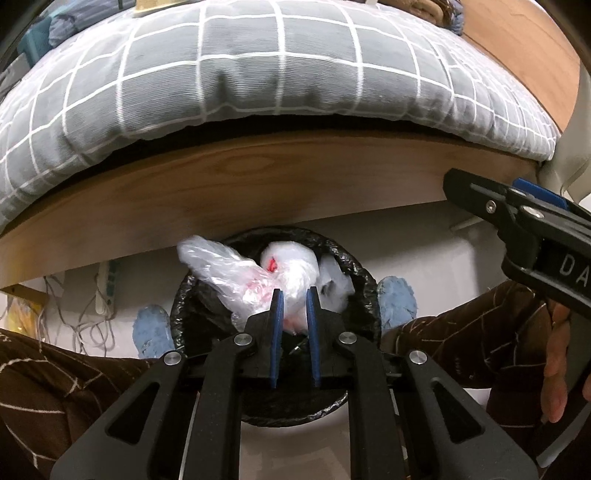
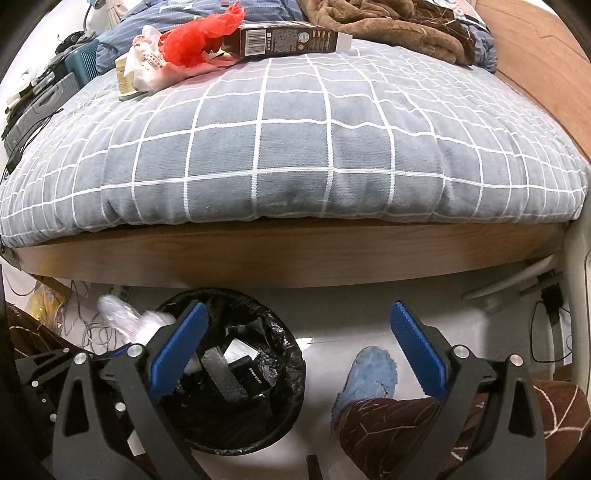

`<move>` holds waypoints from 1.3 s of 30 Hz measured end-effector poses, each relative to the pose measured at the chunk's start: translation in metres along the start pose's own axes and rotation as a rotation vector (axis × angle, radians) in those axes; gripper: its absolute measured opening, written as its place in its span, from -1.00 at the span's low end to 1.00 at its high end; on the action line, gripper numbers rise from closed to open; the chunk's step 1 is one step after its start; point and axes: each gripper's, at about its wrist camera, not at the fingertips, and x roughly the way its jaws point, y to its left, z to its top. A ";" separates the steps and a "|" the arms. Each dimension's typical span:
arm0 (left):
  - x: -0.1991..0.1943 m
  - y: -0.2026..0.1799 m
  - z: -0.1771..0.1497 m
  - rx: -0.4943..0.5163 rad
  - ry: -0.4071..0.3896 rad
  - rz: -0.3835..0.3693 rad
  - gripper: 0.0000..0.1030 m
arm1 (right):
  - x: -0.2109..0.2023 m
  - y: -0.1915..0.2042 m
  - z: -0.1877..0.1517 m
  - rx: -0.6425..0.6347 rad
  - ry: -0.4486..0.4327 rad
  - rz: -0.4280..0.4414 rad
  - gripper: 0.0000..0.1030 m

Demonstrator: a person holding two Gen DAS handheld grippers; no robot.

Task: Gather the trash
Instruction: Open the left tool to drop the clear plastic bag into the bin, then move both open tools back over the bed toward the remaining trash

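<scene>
The left gripper (image 1: 294, 295) fills the near foreground, its jaws clenched on a crumpled clear plastic bag (image 1: 236, 273) held right over the black-lined trash bin (image 1: 364, 291) at 12 o'clock from the fingers. The right gripper (image 2: 295, 339) stands released and empty, above the bin's right edge. Several scraps already lie inside the bin. On the checked bedding (image 2: 295, 147), around 11 o'clock in the right view, a red bag (image 2: 199, 35), a white wrapper (image 2: 142, 70) and a dark carton (image 2: 291, 40) seemingly remain to collect.
</scene>
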 end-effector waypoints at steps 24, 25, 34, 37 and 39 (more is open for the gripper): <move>-0.037 0.025 0.014 -0.045 -0.130 0.066 0.73 | -0.014 0.004 0.015 -0.003 -0.064 -0.015 0.85; -0.042 0.029 0.016 -0.053 -0.144 0.073 0.81 | -0.018 0.005 0.017 -0.005 -0.079 -0.019 0.85; -0.069 0.060 0.033 -0.127 -0.216 0.075 0.89 | -0.039 0.010 0.035 -0.014 -0.150 -0.024 0.85; -0.076 0.064 0.038 -0.124 -0.243 0.083 0.89 | -0.043 0.016 0.039 -0.041 -0.166 -0.028 0.85; -0.079 0.068 0.042 -0.127 -0.258 0.081 0.89 | -0.047 0.020 0.041 -0.058 -0.183 -0.032 0.85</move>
